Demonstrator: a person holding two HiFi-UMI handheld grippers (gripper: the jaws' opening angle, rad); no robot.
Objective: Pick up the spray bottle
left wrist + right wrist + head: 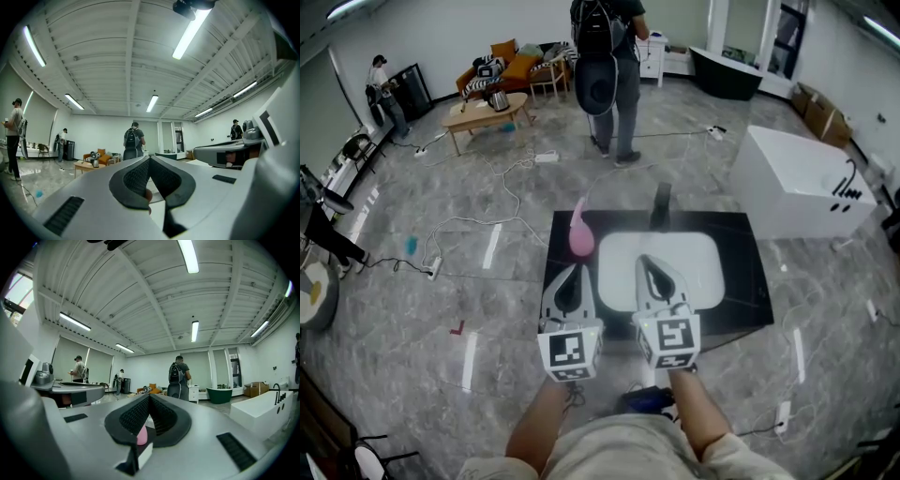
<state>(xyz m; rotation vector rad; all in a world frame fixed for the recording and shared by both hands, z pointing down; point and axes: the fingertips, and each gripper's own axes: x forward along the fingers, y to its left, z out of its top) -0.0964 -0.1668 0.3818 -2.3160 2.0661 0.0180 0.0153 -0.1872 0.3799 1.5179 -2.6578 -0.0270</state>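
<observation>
Two smooth grey grippers, left (572, 274) and right (650, 265), reach side by side over one glossy black counter (745, 281) in the head view. The counter holds one rounded white basin (703, 258). One pink spray bottle (580, 232), slender-necked, stands at the counter's far left corner, beyond the left gripper's tip.

Left gripper view: two dimpled black pads (136, 178) meet at the tip, jaws together, nothing clamped.

Right gripper view: these jaws are also together. Only here does the pink bottle (141, 434) show low behind the pads, unheld.
</observation>
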